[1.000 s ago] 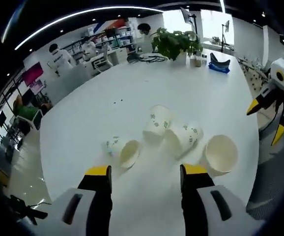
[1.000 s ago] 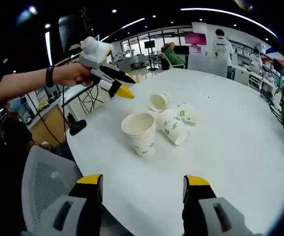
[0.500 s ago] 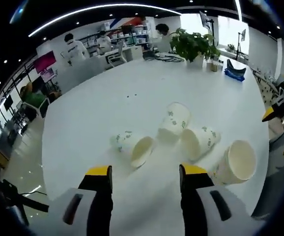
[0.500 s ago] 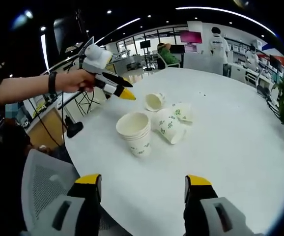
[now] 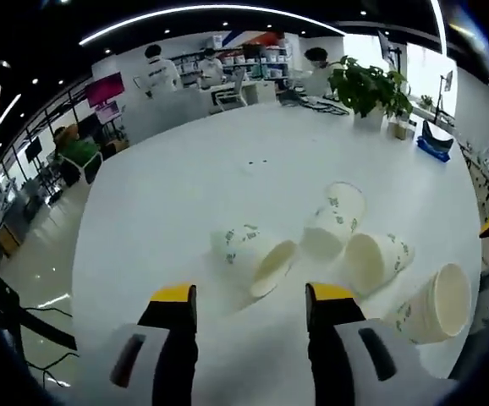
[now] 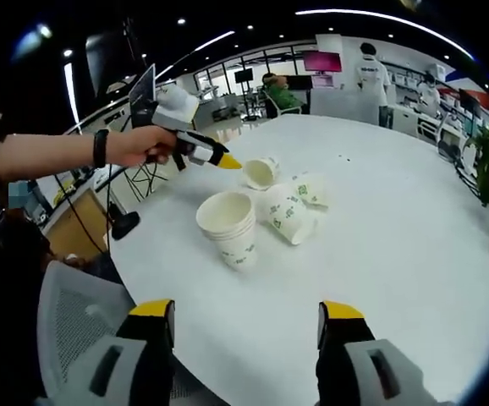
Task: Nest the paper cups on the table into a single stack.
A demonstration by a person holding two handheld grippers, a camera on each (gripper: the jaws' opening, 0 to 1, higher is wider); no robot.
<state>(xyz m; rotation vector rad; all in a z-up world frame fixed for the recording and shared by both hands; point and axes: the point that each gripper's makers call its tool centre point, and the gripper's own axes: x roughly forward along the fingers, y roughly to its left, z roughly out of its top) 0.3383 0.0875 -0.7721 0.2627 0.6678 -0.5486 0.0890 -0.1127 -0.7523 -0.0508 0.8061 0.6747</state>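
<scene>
Left tool (image 5: 249,296) jaws apart, empty, nearing tipped paper cup (image 5: 257,255) on white counter (image 5: 168,194); right tool (image 6: 249,315) also apart, empty. Upright cup stack (image 6: 229,228) sits beside. Risk: sideways cup rolls away or crushes if pinched hard.

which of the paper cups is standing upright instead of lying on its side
The stacked cups nearest the right gripper stand upright, mouth up. The other three cups behind them lie tipped on the table.
</scene>
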